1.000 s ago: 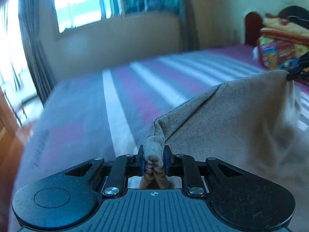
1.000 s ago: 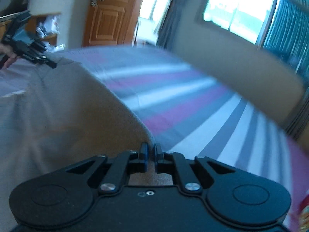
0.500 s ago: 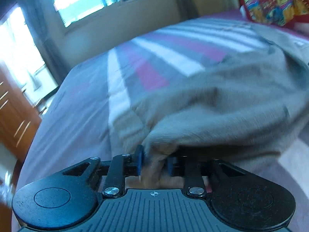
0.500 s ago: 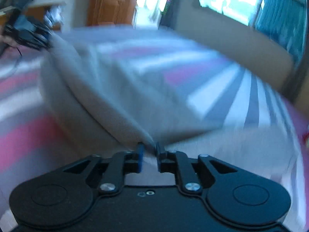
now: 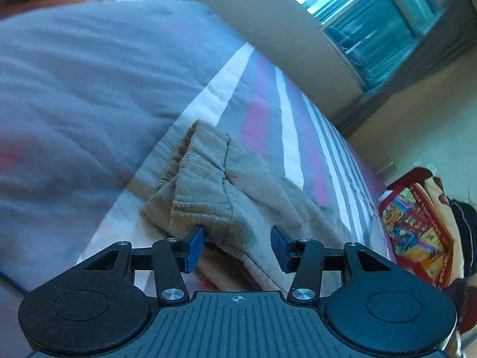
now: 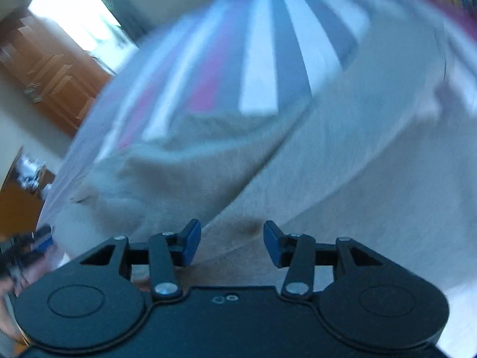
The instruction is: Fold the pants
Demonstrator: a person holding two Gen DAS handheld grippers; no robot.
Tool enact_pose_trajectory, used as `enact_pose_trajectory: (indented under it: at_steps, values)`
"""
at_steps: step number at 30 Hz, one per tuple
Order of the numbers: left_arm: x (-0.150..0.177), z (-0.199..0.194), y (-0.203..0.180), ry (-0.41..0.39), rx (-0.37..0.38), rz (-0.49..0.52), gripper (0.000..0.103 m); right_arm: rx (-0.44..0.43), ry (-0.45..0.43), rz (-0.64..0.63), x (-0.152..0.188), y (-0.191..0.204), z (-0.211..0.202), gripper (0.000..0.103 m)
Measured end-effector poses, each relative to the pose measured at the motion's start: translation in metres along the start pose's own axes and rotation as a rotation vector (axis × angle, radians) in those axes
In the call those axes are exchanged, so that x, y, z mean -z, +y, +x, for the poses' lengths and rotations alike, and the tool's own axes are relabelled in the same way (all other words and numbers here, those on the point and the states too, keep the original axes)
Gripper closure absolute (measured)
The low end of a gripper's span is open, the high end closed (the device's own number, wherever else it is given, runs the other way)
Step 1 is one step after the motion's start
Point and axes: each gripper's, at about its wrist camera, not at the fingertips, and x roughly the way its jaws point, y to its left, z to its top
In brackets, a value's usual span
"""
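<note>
I see the pants (image 5: 226,191) lying folded on the striped bed (image 5: 89,68), just in front of my left gripper (image 5: 237,246). Its fingers are spread, and the cloth lies below and between them; the left pad (image 5: 193,247) is at the folded cuff. My right gripper (image 6: 232,244) also has its fingers spread above the pants (image 6: 342,179), gripping nothing. This view is blurred. Beside the bed lies a colourful cushion (image 5: 417,232); I cannot read any writing.
</note>
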Motion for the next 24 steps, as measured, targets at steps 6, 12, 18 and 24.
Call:
enact_pose_trajectory:
  at_steps: [6,12,18,24]
  values:
    - [-0.008,0.014,0.002,-0.02,-0.054,0.007,0.073,0.063,0.043,0.045,-0.007,-0.01,0.024,0.1]
    - [-0.024,0.008,-0.031,-0.108,-0.065,0.19,0.079,-0.012,-0.24,-0.136,0.02,0.005,-0.037,0.101]
    - [0.002,0.024,-0.038,-0.001,-0.263,0.339,0.076,0.082,-0.16,-0.06,0.079,-0.033,-0.006,0.099]
    - [0.016,-0.015,-0.069,-0.113,-0.353,0.306,0.063,0.072,-0.334,-0.041,0.079,-0.038,-0.061,0.055]
